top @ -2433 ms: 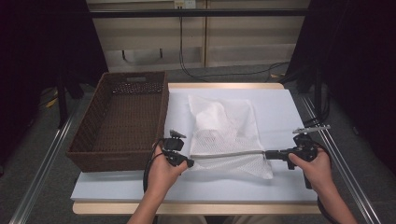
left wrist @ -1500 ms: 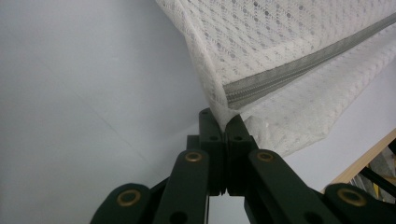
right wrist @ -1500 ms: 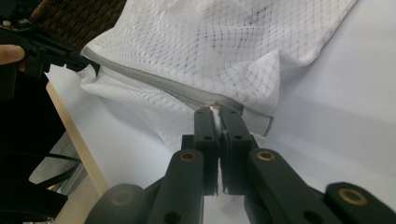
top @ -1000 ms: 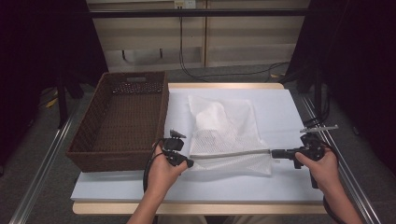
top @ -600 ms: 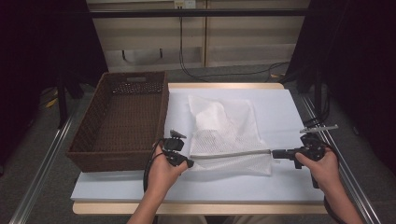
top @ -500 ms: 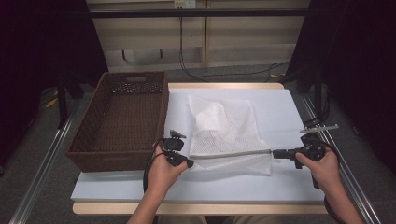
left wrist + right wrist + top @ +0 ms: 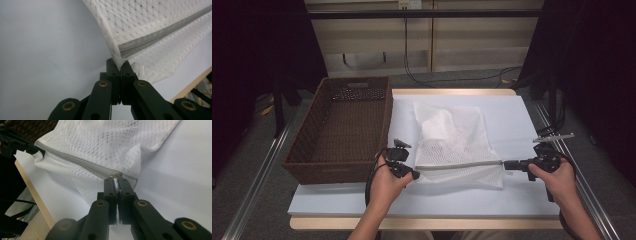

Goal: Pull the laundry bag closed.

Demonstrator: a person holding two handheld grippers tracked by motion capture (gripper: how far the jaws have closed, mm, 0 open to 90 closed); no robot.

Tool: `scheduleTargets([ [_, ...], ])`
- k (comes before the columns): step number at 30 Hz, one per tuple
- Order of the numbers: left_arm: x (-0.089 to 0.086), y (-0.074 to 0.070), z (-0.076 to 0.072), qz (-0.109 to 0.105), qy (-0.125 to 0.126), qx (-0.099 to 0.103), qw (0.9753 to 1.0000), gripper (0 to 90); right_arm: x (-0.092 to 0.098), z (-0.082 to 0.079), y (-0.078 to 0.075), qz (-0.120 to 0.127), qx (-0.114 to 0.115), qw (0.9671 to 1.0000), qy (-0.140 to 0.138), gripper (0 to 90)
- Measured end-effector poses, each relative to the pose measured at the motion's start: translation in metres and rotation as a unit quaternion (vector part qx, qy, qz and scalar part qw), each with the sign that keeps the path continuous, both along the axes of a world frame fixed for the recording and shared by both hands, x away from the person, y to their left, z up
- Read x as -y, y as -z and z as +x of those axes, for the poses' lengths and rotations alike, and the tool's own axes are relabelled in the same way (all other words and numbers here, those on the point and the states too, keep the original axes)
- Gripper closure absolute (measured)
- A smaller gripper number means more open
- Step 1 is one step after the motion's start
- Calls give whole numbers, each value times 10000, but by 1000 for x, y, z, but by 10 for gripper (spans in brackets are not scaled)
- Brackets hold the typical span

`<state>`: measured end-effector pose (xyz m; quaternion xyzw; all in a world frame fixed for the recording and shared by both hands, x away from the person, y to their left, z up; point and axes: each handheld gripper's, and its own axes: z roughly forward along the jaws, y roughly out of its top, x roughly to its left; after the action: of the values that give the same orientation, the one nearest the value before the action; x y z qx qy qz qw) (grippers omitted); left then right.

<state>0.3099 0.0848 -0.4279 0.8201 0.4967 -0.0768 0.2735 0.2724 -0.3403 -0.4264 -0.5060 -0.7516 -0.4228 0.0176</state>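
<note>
Tongs first: we see the left tongs clamped tight on the corner of a white mesh laundry bag, right where its grey zipper begins. In the high view the left tongs sit at the bag's near-left corner, with the person's left hand wrapped around the handle just behind them.

We see the right tongs pinched shut on the small zipper pull at the other end of the zipper. From above, the right tongs meet the bag's right edge, and the right hand holds the handle beyond them.

Between the two pairs of tongs the zipper runs as one taut line across the mesh laundry bag. The rest of the bag lies flat beyond the tongs on the white table, with a paler lump inside it. Just outside the left tongs, a brown wicker basket stands on the table.
</note>
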Motion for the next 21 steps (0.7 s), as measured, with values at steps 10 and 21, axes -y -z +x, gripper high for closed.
scheduleTargets([
  [10,3,-10,-5,-58,-23,191,9998,673,1,0,2,7,16,10000,34,810],
  [21,7,-15,-5,-360,-53,1057,9937,222,-2,2,4,-189,189,9993,244,457],
])
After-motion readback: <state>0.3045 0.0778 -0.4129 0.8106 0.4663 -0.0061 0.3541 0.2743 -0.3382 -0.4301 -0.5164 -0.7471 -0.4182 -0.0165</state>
